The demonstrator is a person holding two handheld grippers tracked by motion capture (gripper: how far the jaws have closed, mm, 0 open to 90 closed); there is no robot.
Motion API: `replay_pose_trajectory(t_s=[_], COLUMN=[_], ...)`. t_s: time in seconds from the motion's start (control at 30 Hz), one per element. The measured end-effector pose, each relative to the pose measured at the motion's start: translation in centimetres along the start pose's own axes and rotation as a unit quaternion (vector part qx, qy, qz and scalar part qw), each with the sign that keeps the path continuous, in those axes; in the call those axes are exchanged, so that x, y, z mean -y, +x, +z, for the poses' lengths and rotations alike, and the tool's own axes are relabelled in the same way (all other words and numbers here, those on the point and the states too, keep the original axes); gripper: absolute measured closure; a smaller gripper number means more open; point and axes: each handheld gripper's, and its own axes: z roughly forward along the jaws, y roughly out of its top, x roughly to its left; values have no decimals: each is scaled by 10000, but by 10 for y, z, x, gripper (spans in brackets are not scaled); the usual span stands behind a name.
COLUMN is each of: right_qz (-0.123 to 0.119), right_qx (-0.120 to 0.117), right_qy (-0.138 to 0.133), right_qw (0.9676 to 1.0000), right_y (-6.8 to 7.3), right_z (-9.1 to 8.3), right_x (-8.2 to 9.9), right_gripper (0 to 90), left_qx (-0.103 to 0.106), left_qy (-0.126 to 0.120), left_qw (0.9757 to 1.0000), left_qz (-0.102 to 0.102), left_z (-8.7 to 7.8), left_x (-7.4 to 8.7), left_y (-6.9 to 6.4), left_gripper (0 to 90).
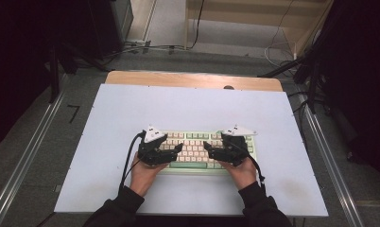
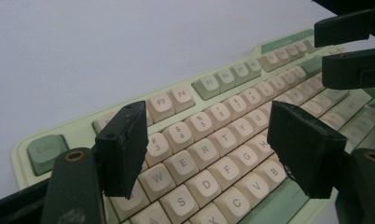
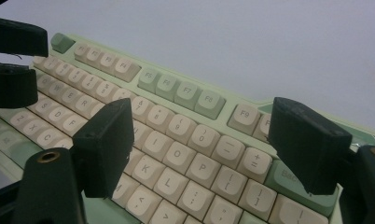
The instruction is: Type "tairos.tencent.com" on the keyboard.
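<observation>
I hold two claws over one keyboard (image 1: 197, 150), and that keyboard is my landmark for everything here. It lies flat on the pale blue-white table sheet (image 1: 131, 109), its long axis running side to side across my front, with the Esc corner to my left and the backspace end to my right. My left gripper (image 1: 176, 150) hangs above the keyboard's left half; in the left gripper view its two black jaws stand wide apart with the W-to-B letter keys (image 2: 205, 150) showing plainly in the gap, and nothing is pinched between them. My right gripper (image 1: 208, 150) hangs above the keyboard's right half; in the right gripper view its jaws are likewise spread, the K, L, O and P keys (image 3: 176, 156) visible between them, and it grips nothing. Both claws point inward along the keyboard's length, tips toward its middle, so each can see the other's jaws farther along the rows. The keys lie below and just ahead of each claw, so I judge the coming move is a short drop onto a key, and the choice of claw turns on which half that key sits in: left-half letters are nearer my left gripper, right-half letters and punctuation nearer my right. By count: one keyboard, two grippers, two hands, one table sheet.
</observation>
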Motion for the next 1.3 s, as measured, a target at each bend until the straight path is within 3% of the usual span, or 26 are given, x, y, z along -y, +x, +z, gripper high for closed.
replay_pose_trajectory(t_s=[0.2, 0.33, 0.73, 0.83, 1.3], right_qz=[6, 25, 30, -40, -216], right_qx=[8, 45, 16, 2, -158], right_qy=[3, -13, 18, 68, 269], right_qw=[10000, 10000, 10000, 10000, 9993], right_y=[0, 0, -2, -1, 6], right_z=[0, 0, 3, 5, 16], right_x=[-1, -1, 4, 6, 9], right_gripper=[239, 310, 786, 867, 872], left_qx=[-40, -77, -93, -90, -78], left_qy=[-19, -32, -20, -8, 14], left_qw=[10000, 9999, 9998, 9998, 9998], left_qz=[-42, -102, -146, -159, -178], left_z=[-5, -9, -17, -16, -16], left_x=[3, 6, 9, 10, 11], left_y=[5, 10, 13, 13, 14], left_gripper=[291, 293, 297, 298, 303])
